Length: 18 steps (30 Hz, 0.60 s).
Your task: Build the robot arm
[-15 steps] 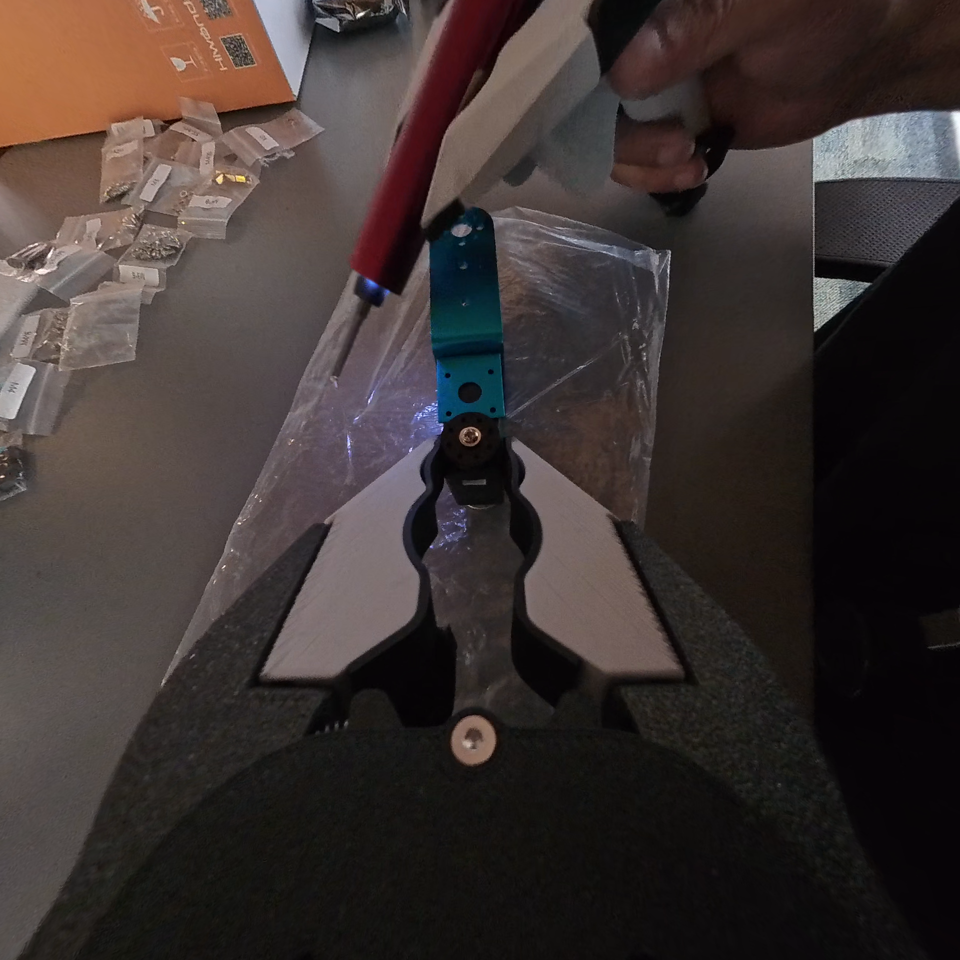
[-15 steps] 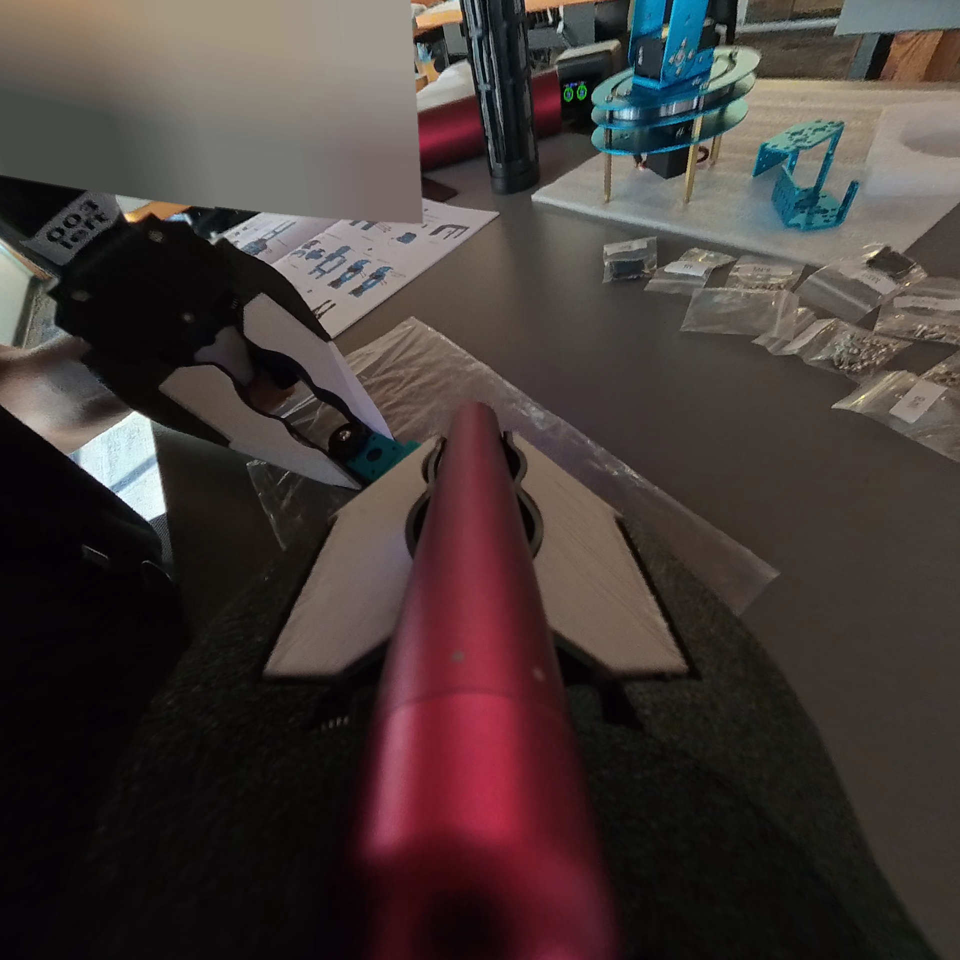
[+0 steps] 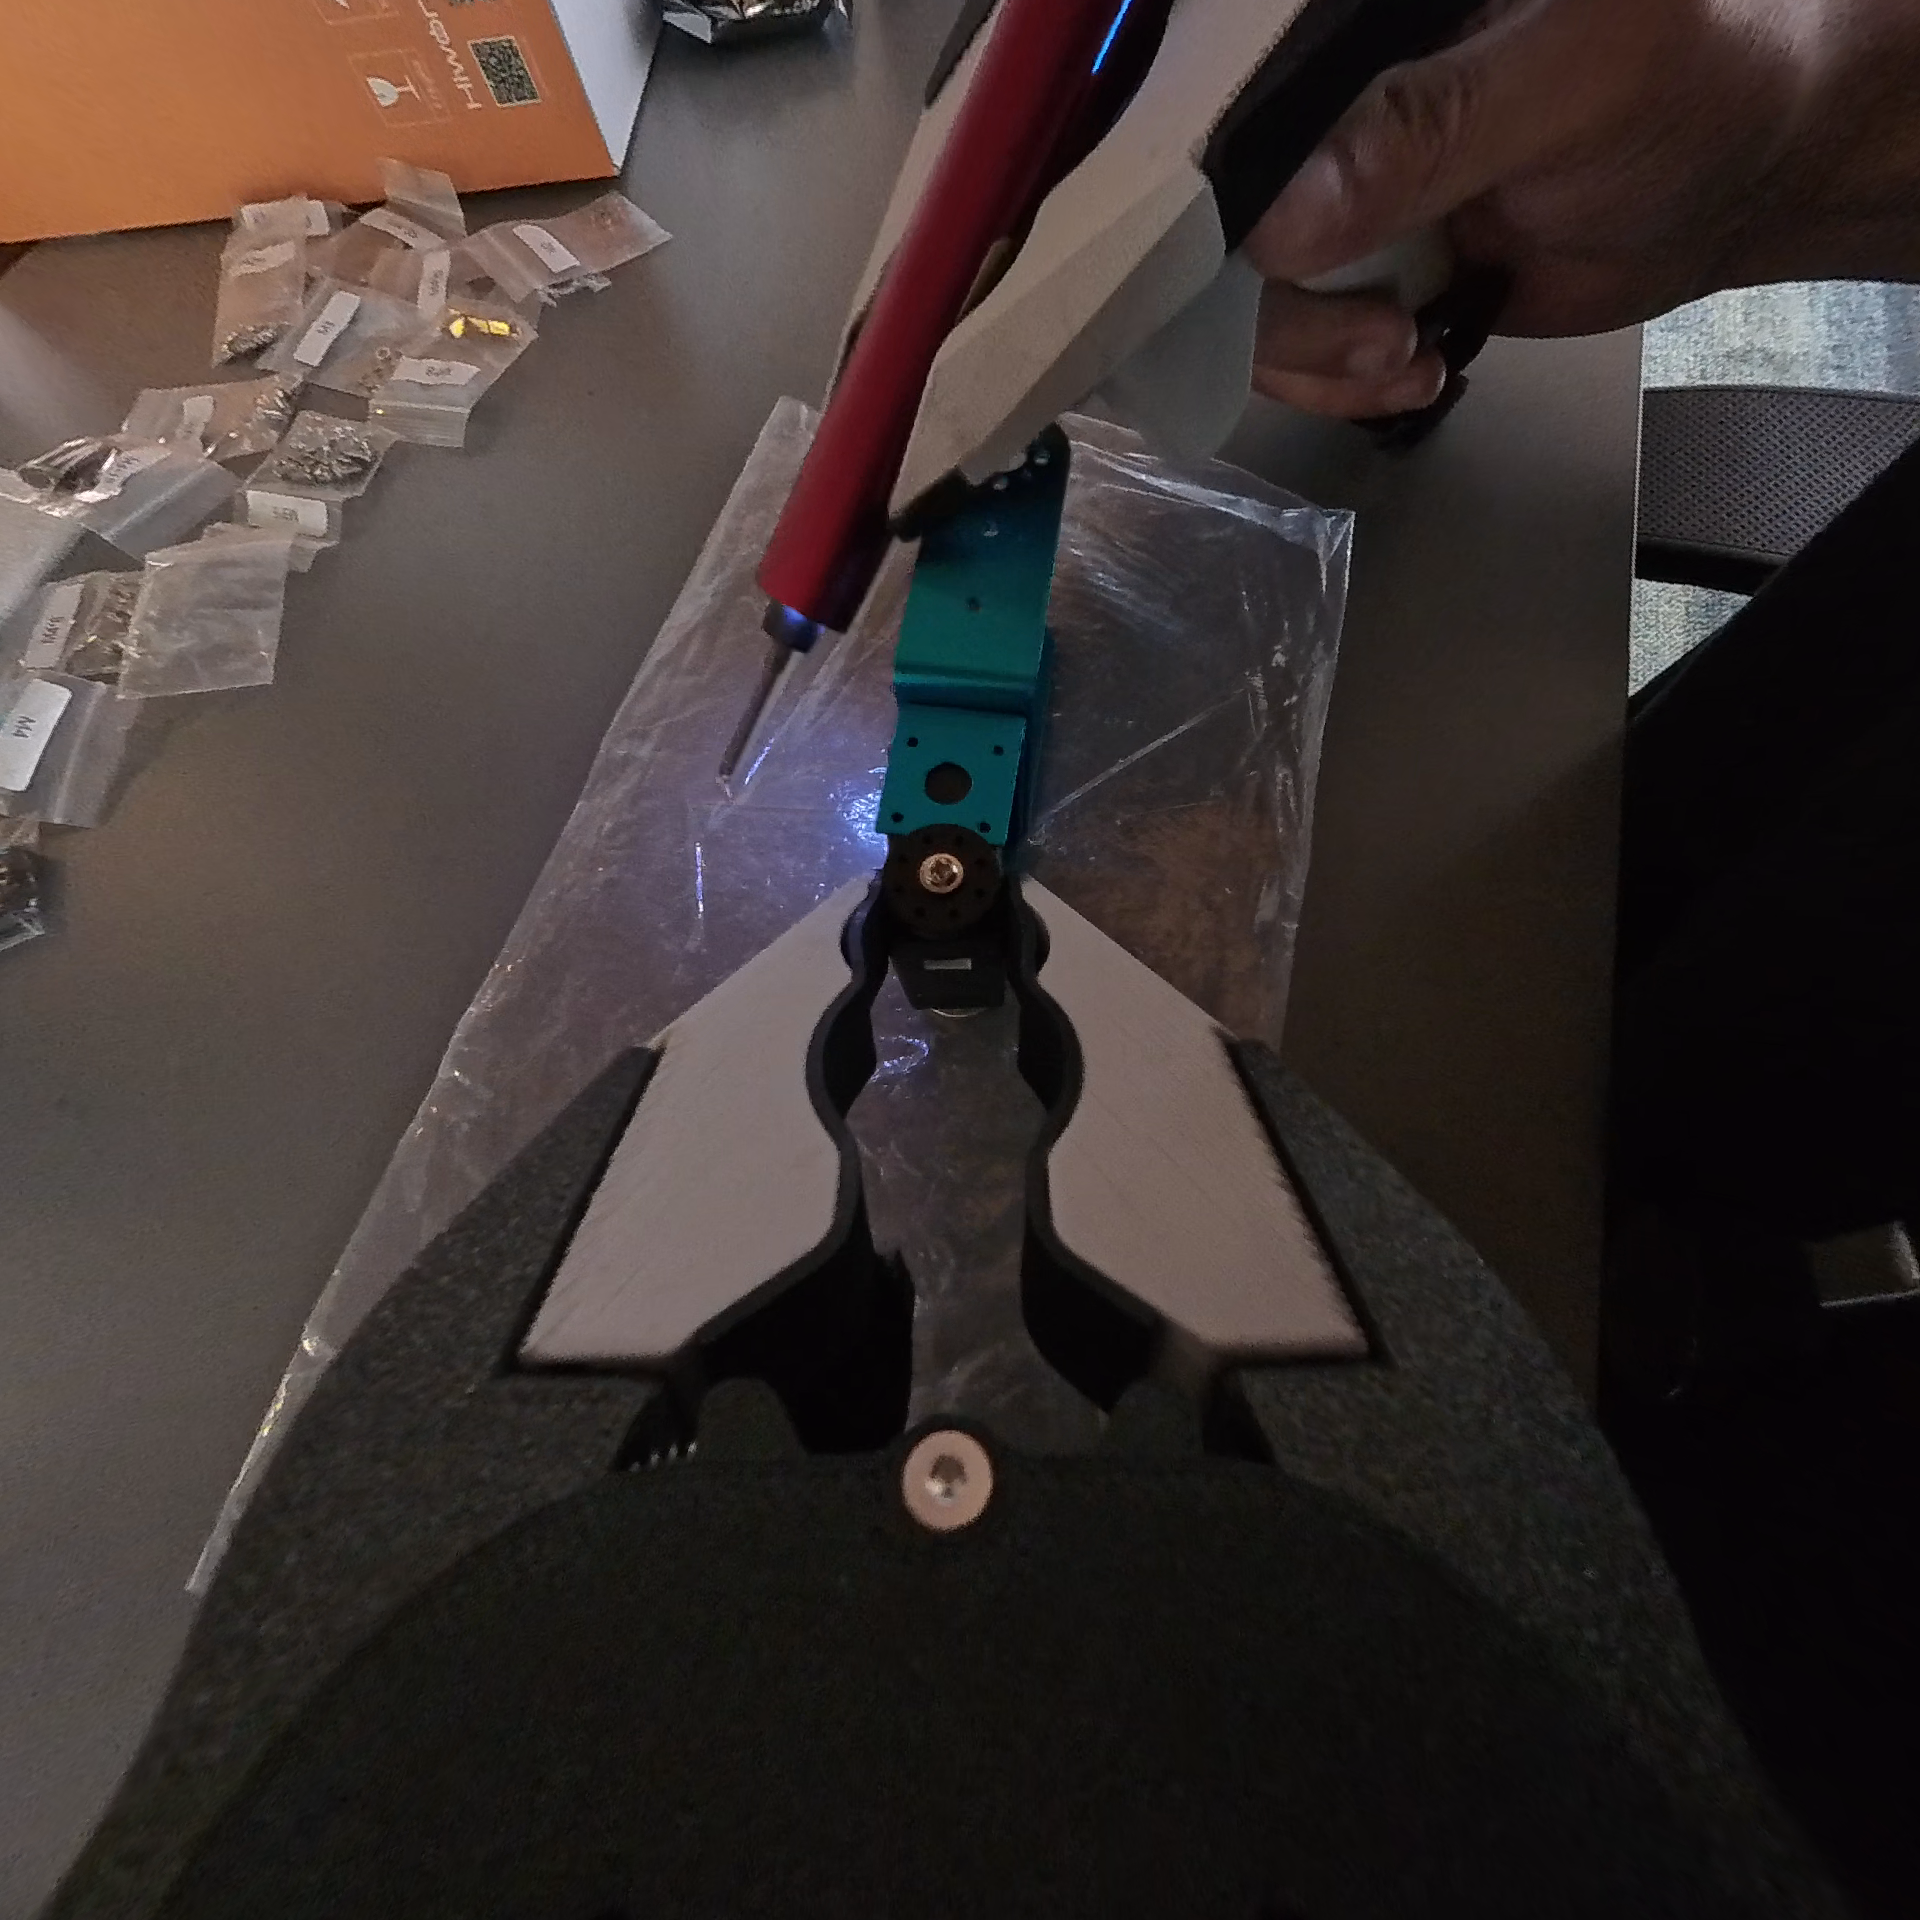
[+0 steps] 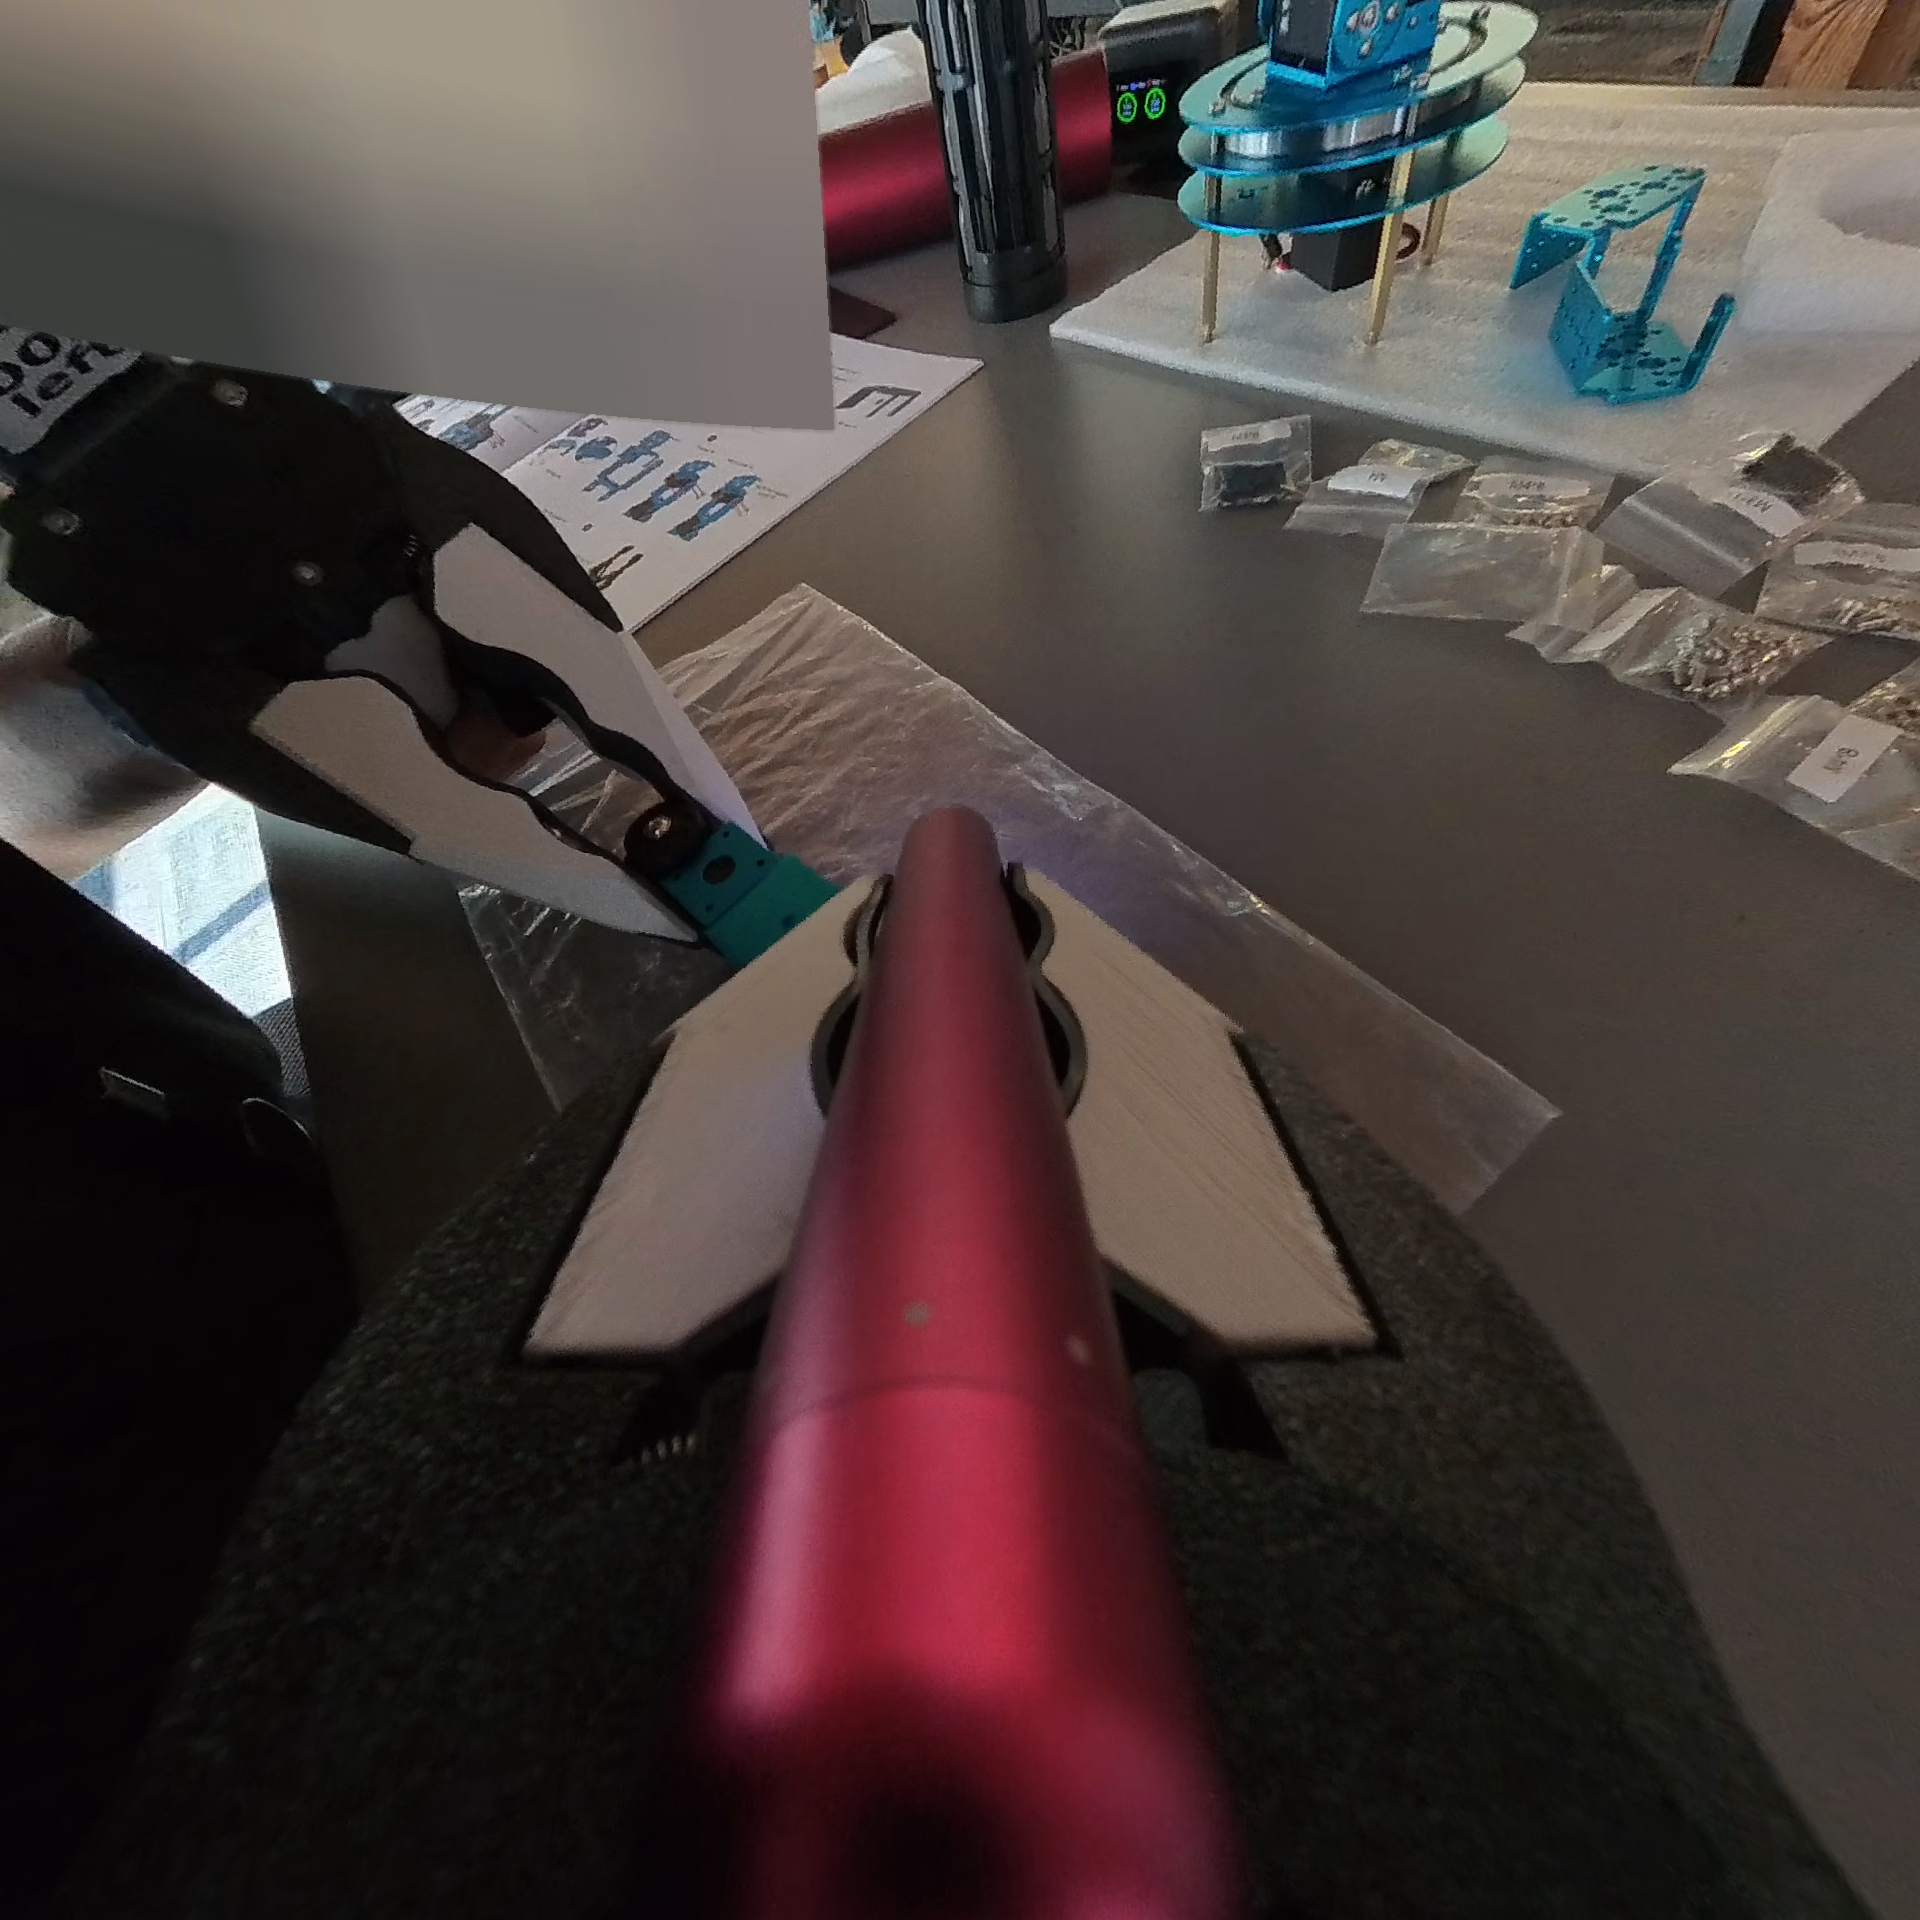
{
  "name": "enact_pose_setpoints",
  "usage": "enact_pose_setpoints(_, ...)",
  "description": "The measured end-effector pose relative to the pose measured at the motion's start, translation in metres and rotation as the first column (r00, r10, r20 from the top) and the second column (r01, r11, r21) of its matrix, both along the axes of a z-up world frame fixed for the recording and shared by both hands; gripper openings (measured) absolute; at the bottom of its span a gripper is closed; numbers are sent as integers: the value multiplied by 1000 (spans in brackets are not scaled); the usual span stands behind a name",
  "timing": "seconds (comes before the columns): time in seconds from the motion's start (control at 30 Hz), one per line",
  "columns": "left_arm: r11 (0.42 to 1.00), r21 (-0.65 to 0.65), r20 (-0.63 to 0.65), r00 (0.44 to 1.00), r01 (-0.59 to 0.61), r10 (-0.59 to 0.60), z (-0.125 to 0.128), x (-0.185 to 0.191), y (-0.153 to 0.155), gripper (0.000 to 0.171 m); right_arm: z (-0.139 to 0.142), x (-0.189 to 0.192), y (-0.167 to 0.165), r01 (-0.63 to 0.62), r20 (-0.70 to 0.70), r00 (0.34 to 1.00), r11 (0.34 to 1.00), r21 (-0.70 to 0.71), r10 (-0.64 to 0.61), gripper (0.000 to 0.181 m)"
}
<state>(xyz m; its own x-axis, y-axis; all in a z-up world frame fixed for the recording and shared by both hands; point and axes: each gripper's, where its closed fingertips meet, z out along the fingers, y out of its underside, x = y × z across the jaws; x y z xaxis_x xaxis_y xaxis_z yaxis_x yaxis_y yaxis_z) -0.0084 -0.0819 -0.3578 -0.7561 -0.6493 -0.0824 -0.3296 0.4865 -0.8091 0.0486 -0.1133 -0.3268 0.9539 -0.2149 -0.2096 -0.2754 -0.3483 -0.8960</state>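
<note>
Left gripper (image 3: 940,914): jaws clenched on a small black servo (image 3: 943,935); a teal metal bracket (image 3: 966,707) sits on the servo's round horn and juts forward, above the clear plastic sheet (image 3: 1174,707).
Right gripper (image 4: 940,914): jaws clamped around a red electric screwdriver (image 4: 935,1299), which runs forward along the fingers.
Driver tip: in the left wrist view the dark bit (image 3: 750,717) points down to the sheet just left of the bracket; a bluish glow lights the plastic there. Whether the bit touches the sheet I cannot tell.
Relation: the right gripper crosses above the bracket's far end; the bit is beside the bracket, not on the brass screw (image 3: 943,871) in the horn.
Hand: a hand (image 3: 1558,177) grips the right tool's handle.
Worktop (image 4: 1299,852): dark grey, carrying all of it.
Bags: small clear zip bags (image 4: 1621,582) lie scattered, several holding silvery screws, a couple holding dark parts; contents otherwise too small to tell.
Foam pad (image 4: 1143,322): holds a tiered blue disc assembly (image 4: 1340,135) on brass posts and a loose blue bracket (image 4: 1621,301).
Paper: a printed instruction sheet (image 4: 727,468) lies behind the left gripper.
</note>
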Motion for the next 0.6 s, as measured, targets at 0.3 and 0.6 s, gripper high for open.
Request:
enact_pose_setpoints(0.3, 999, -40, -62, 998, -13, 11, 0, 2, 0, 21, 22, -18, -20, -2, 197, 980, 1000, 31, -4, 22)
enact_pose_setpoints(0.6, 998, -42, -57, 997, -50, 47, 0, 2, -3, 21, 22, -8, -23, 191, 686, 718, 981, -29, -120, 21)
